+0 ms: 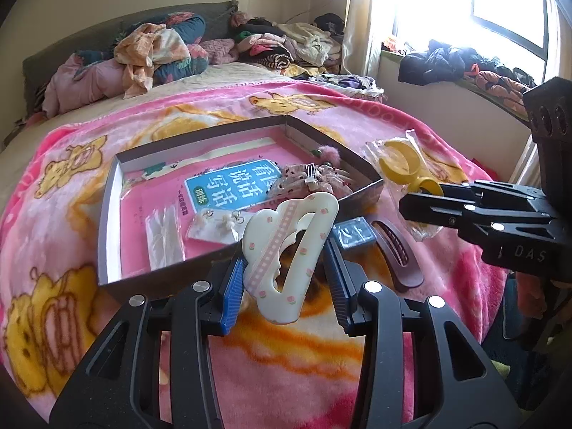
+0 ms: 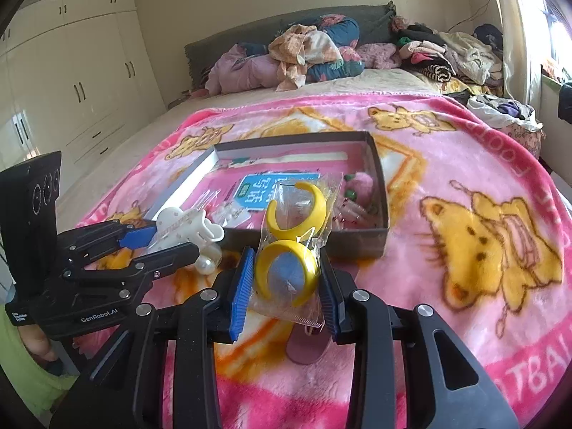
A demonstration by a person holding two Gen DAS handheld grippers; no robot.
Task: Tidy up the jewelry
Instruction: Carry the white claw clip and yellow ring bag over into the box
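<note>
Clamped between the left gripper's (image 1: 286,271) blue pads, a cream hair claw (image 1: 289,250) hung above the pink blanket (image 1: 71,214), just short of the box's (image 1: 107,214) near wall, while the right gripper (image 2: 286,279) pinched a clear bag of yellow hoop earrings (image 2: 289,246) over the same stretch of blanket, near the box's near right corner. A brown clip (image 1: 400,250) lay on the blanket below, between the two grippers. Farther on, the box held a booklet (image 1: 228,182), an earring card (image 1: 214,223) and a floral scrunchie (image 1: 311,178), and clothes (image 1: 153,53) were heaped at the bed's far edge.
</note>
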